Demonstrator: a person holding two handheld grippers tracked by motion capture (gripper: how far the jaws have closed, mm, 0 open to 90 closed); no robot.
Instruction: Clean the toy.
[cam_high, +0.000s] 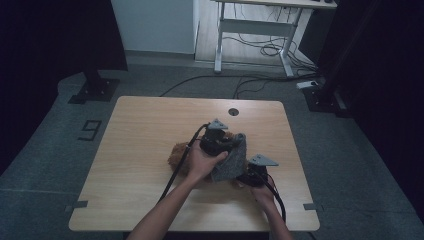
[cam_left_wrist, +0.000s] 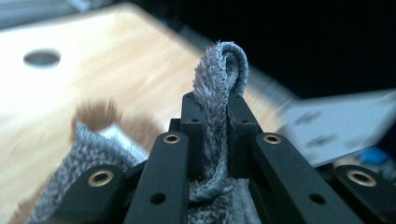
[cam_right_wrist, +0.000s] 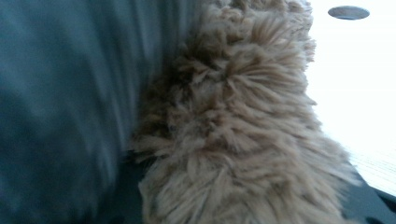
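A brown plush toy (cam_high: 176, 155) lies on the wooden table (cam_high: 140, 130), with a grey knitted cloth (cam_high: 231, 162) over its right part. My left gripper (cam_high: 234, 142) is raised above the toy and shut on a fold of that cloth (cam_left_wrist: 219, 70), which loops up between the jaws and hangs down from them. My right gripper (cam_high: 242, 179) sits low at the toy's near right end. In the right gripper view the brown fur (cam_right_wrist: 233, 140) is packed between the jaws, with the grey cloth (cam_right_wrist: 60, 102) blurred to its left.
A round cable hole (cam_high: 233, 112) lies near the table's far edge. The grey plate of the right gripper (cam_left_wrist: 336, 126) shows close by in the left gripper view. Beyond the table stand a white desk frame (cam_high: 250, 27), floor cables (cam_high: 260, 80) and black stand bases (cam_high: 95, 90).
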